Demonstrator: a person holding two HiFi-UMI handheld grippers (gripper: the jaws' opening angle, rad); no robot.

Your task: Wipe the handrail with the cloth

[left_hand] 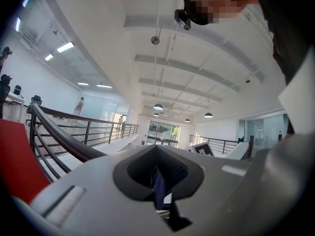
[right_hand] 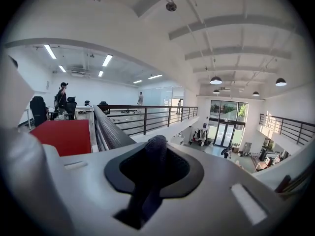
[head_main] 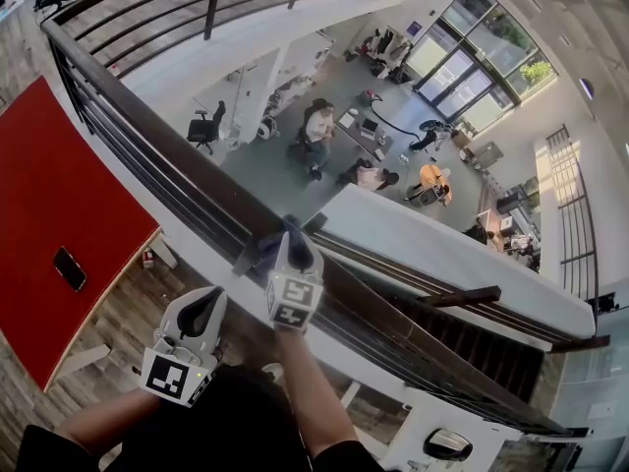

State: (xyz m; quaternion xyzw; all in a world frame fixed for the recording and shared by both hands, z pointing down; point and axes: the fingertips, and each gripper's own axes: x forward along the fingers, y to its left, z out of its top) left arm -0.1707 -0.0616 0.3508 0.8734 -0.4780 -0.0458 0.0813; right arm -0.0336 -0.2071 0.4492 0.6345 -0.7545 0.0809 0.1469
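Right hand-held gripper (head_main: 292,239) pinches cloth (head_main: 257,254) on the rail (head_main: 157,131), left hand-held gripper (head_main: 204,308) closed, empty; I judge most wiping remains.

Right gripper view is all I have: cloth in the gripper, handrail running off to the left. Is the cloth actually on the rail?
Observer: Yes. In the head view the cloth is draped over the top of the handrail, with the right gripper above it.
Operator: Where is the left gripper?
Observer: The left gripper is on the person's side of the rail, left of the right one and clear of the rail.
Operator: Anything on that red surface?
Observer: A black phone lies on the red table.
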